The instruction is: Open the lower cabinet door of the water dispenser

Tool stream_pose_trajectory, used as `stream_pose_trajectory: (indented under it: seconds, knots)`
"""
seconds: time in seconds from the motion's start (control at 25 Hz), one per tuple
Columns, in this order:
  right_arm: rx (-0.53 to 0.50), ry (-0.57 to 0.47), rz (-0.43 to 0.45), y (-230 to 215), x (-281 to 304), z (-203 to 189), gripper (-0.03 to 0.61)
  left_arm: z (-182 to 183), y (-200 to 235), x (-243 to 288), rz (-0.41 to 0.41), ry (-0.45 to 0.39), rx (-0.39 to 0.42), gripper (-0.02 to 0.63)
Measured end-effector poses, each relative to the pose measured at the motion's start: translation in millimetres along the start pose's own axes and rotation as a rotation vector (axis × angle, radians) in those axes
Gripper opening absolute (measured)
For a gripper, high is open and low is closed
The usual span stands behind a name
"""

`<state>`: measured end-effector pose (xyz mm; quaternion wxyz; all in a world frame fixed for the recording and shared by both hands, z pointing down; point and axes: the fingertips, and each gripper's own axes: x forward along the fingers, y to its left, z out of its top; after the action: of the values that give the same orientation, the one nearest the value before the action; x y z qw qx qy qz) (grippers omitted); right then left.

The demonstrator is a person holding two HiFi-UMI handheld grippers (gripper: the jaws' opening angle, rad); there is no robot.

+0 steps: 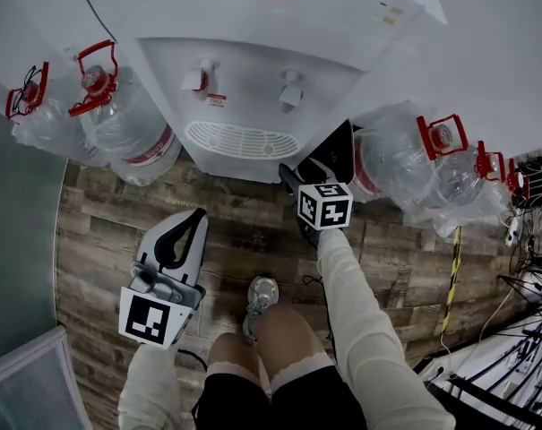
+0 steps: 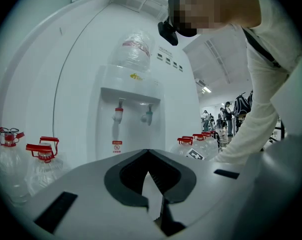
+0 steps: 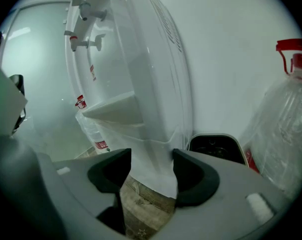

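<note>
Person crouches at 6 o'clock of the water dispenser (image 1: 253, 70), which stands against the wall with water bottles (image 1: 132, 124) on either flank.

Right gripper (image 3: 151, 173) is released, its jaws wide apart. The lower cabinet door (image 3: 148, 151) sits dead ahead at its 12 o'clock, below the drip ledge. The door's right-hand corner edge stands between the jaws, and the pads don't look to be pressing on it.

Left gripper (image 2: 148, 153) is clenched on nothing, tips meeting. It hangs back over the wood floor (image 1: 100, 231) at about 7 o'clock of the dispenser, well apart from the door.

Step in hand, as I read it, is getting a purchase on the door's free edge:
- ease the jaws a little further over that edge, square to it
- close only once a lip is inside
- pull out along the hinge arc rather than straight back, since the smooth plastic may slip
- keep the left gripper clear of the swing
</note>
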<state>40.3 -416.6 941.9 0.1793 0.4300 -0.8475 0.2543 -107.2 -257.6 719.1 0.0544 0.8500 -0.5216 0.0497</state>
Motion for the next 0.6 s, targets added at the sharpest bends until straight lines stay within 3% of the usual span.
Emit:
stream_pose_trajectory:
  seconds: [0.32,0.6]
  knots:
    - [-0.037,0.036,-0.051,3.4,-10.7,-9.7,0.202,1.6,0.9,-4.3,0.004,-0.003,-0.006,0.002]
    - [0.006,0.036,-0.005,32.4,-37.6,-34.9,0.199,12.7,-9.1,-5.8,0.000,-0.003,-0.030,0.002]
